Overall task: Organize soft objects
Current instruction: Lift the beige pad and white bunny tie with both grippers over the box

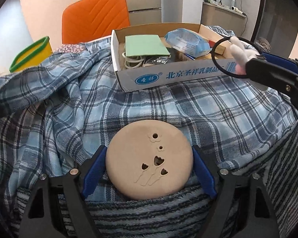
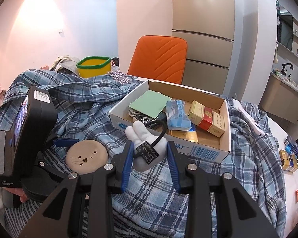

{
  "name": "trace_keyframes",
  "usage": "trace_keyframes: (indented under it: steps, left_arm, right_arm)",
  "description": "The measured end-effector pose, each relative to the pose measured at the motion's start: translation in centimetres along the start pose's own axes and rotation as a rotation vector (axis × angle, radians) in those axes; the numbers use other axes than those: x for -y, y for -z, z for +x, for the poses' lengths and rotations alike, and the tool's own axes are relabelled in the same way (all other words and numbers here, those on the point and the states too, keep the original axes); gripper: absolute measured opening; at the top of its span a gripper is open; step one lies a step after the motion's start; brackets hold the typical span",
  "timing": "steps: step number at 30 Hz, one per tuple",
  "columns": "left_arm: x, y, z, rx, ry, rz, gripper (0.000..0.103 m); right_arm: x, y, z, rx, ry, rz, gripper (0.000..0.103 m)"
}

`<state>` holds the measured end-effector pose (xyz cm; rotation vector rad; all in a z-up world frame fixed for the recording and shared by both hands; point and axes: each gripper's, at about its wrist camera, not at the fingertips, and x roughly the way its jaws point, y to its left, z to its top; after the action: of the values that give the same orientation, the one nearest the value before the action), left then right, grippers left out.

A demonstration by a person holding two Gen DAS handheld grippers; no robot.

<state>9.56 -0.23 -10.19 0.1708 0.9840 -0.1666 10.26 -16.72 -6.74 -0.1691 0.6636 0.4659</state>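
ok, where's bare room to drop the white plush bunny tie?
Free: plaid shirt between the white cardboard box and the right gripper; also plaid left of the box, short of the yellow bin. Crowded: inside the box, and around the tan round disc in the left gripper.

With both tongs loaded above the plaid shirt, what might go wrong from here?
1. The round beige disc sits between the left tongs, gripped only at its curved edges, so it may slip out.
2. The white plush charm in the right tongs trails a black loop beside the crowded cardboard box; it might snag the rim.
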Motion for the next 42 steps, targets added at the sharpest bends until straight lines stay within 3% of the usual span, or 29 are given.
trace_keyframes:
  steps: [4, 7, 10, 18, 22, 27, 37, 42]
  left_arm:
    - [0.3, 0.3, -1.1, 0.056, -0.009, 0.01, 0.082]
    - [0.0, 0.5, -2.9, 0.144, 0.017, -0.004, 0.082]
    - [-0.3, 0.9, -5.2, 0.265, 0.047, -0.019, 0.082]
    - [-0.5, 2.1, -11.0, 0.62, 0.025, -0.032, 0.082]
    - [-0.1, 3.1, -12.9, 0.732, 0.012, -0.015, 0.082]
    - [0.3, 3.9, -14.6, 0.8, -0.03, -0.012, 0.082]
    - [1.5, 4.6, -19.1, 0.838, -0.08, -0.005, 0.082]
    - [2.4, 2.9, -21.4, 0.866, -0.088, -0.012, 0.082]
  right_arm:
    - [0.1, 0.0, -0.1, 0.004, 0.003, 0.004, 0.033]
    - [0.3, 0.0, -0.2, 0.012, 0.007, 0.009, 0.033]
    - [0.5, 0.0, -0.6, 0.033, 0.012, 0.018, 0.033]
    - [1.1, -0.3, -3.1, 0.182, 0.048, 0.069, 0.033]
    - [1.4, -0.4, -4.0, 0.235, 0.055, 0.09, 0.034]
    - [1.8, -0.4, -4.5, 0.267, 0.065, 0.105, 0.034]
    - [2.5, -1.1, -6.8, 0.355, 0.11, 0.134, 0.035]
    - [3.2, -2.7, -8.9, 0.399, 0.144, 0.151, 0.035]
